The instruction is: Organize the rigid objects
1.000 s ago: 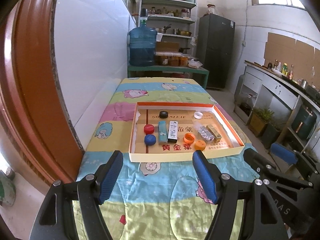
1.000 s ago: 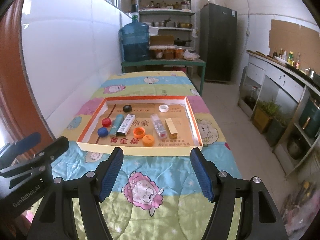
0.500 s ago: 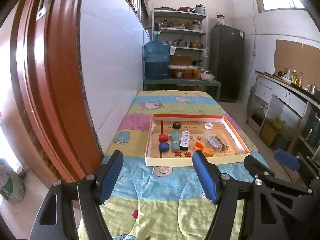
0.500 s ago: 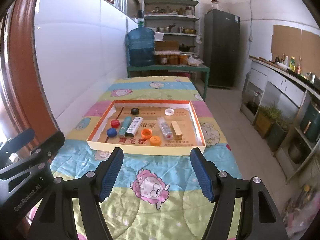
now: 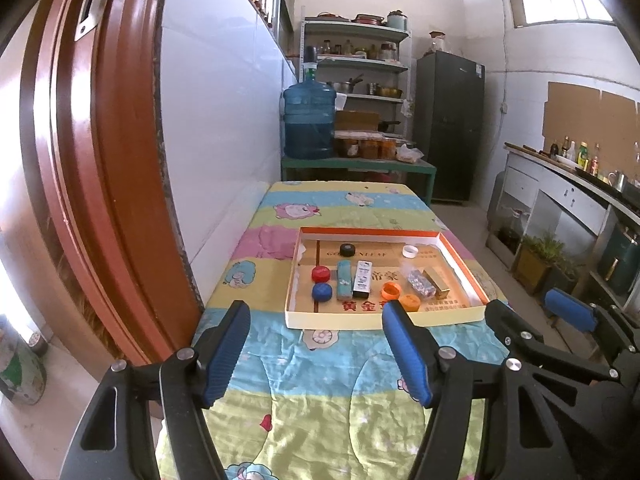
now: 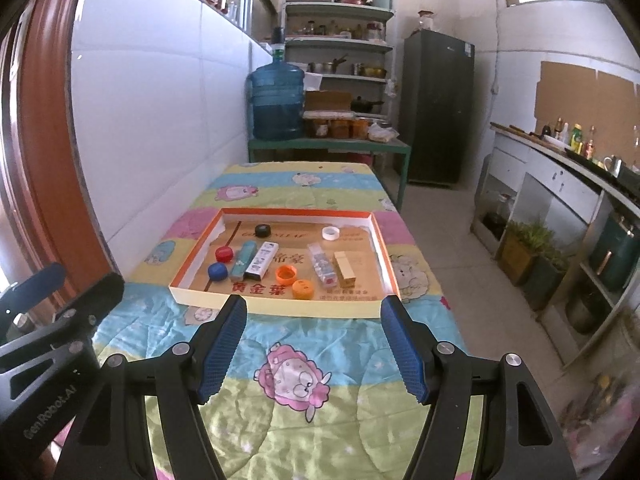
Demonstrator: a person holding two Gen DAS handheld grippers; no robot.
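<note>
A shallow cardboard tray (image 5: 384, 322) (image 6: 276, 304) with orange rims lies on the quilt-covered table. In it are red (image 6: 223, 253), blue (image 6: 217, 271), black (image 6: 263, 230), white (image 6: 330, 233) and two orange bottle caps (image 6: 286, 274), a teal box (image 6: 243, 257), a white box (image 6: 262, 260), a clear box (image 6: 321, 266) and a gold box (image 6: 345, 267). My left gripper (image 5: 316, 320) is open and empty, held back from the tray's near edge. My right gripper (image 6: 314, 312) is open and empty, also short of the tray.
A white tiled wall and a red-brown door frame (image 5: 92, 160) run along the table's left side. A green bench with a blue water jug (image 6: 278, 100) stands beyond the table's far end. Counters and plants (image 6: 532, 240) line the right side across a floor aisle.
Both grippers have pulled back and risen away from the tray, which now looks smaller and farther off. The things in the tray have not moved. Both stay open.
</note>
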